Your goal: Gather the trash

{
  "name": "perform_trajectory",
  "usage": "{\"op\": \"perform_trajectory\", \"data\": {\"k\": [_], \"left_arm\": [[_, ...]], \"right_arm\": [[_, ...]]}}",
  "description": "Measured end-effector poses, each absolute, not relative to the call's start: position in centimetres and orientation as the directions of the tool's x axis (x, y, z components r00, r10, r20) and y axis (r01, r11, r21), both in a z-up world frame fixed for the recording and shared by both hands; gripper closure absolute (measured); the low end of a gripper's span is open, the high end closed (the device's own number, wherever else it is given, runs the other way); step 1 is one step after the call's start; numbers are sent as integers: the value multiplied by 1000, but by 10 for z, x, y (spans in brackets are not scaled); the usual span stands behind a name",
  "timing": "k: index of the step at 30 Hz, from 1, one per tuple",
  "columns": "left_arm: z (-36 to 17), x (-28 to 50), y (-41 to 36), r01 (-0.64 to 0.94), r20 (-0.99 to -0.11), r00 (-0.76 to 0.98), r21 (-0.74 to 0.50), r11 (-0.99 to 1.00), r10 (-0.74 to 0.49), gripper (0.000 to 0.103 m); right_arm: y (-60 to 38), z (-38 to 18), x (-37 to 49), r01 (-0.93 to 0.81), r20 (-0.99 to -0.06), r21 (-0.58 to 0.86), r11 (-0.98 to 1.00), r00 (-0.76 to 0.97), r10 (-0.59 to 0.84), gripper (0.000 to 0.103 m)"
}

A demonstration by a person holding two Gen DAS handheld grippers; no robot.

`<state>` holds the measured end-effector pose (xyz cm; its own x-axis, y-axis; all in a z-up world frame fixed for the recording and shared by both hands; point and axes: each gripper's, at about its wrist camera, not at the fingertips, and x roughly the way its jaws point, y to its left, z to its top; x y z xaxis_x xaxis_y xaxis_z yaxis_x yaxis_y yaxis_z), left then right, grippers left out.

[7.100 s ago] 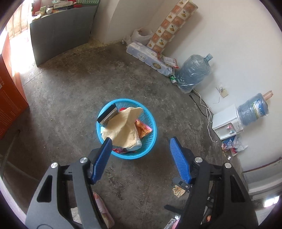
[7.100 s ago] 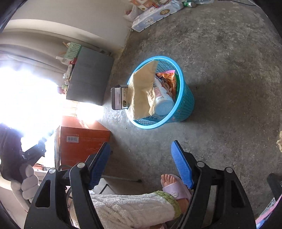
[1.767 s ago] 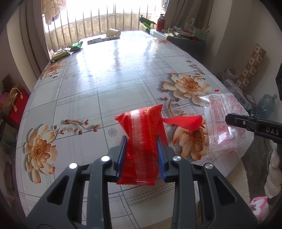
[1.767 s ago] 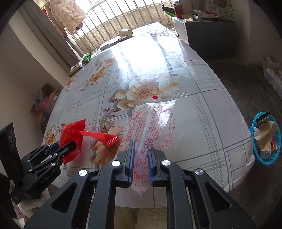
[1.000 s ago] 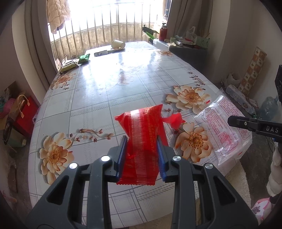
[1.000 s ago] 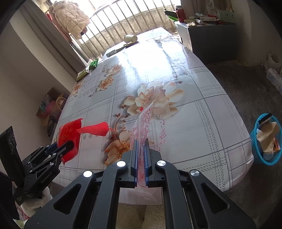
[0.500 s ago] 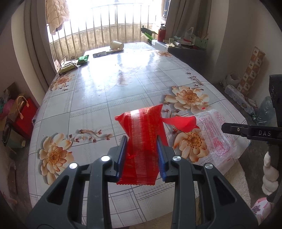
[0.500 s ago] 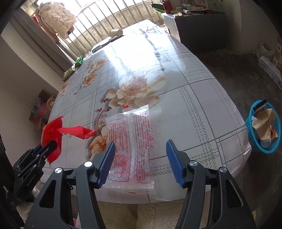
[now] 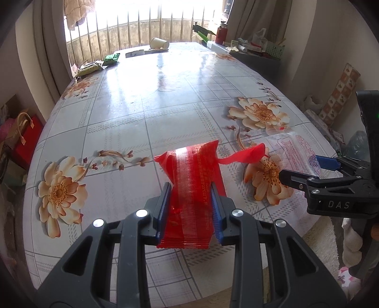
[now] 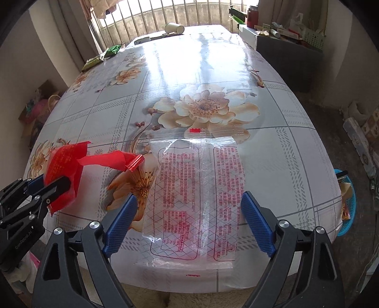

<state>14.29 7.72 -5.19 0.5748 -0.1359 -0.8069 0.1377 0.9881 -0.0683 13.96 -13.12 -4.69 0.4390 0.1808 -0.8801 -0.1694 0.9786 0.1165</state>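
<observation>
Right wrist view | right gripper (image 10: pixel 189 220) opening, just released clear wrapper (image 10: pixel 191 201), now flat at table (image 10: pixel 296 147) near edge | left gripper (image 9: pixel 189 208) clenched on red wrapper (image 9: pixel 191 180) | regrasp likely needed

This is a lived-in room of a home. A large worktop (image 9: pixel 151 113) fills the middle of both views, covered in a glossy flowered oilcloth. At the top of the frame a barred window (image 9: pixel 142 26) lets in daylight, with curtains (image 9: pixel 47 47) on either side and a garment (image 9: pixel 75 14) hanging at upper left. A paper cup (image 9: pixel 159 43) and snack packets (image 9: pixel 91 67) lie at the far end of the worktop. At upper right a dark side cabinet (image 10: pixel 291 64) is cluttered with household bits. A red gift bag (image 9: pixel 26 139) sits on the floor at left, and a blue waste basket (image 10: pixel 348 203) stands on bare concrete at right.
</observation>
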Motion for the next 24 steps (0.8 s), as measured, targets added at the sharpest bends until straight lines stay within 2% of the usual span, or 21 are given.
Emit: {"op": "perform_trajectory", "data": {"k": [3, 5, 8, 11, 20, 24], "left_arm": [[-54, 142, 79, 135, -810, 570, -71, 988, -137, 73], [-55, 142, 80, 133, -811, 568, -74, 988, -137, 73], [-56, 139, 82, 130, -811, 569, -76, 989, -137, 73], [-55, 139, 84, 126, -808, 573, -79, 989, -137, 73], [-51, 135, 87, 119, -803, 581, -82, 990, -136, 73], [-50, 134, 88, 116, -801, 584, -82, 990, -135, 73]], "right_arm": [[-117, -49, 135, -210, -878, 36, 977, 461, 131, 16], [-115, -49, 133, -222, -874, 41, 974, 464, 143, 17], [-117, -46, 130, -215, -869, 45, 976, 474, 144, 29], [-121, -44, 129, -209, -869, 46, 977, 474, 142, 38], [-118, -42, 126, -205, -867, 56, 977, 475, 149, 54], [-121, -40, 124, -197, -866, 85, 977, 470, 170, 58]]}}
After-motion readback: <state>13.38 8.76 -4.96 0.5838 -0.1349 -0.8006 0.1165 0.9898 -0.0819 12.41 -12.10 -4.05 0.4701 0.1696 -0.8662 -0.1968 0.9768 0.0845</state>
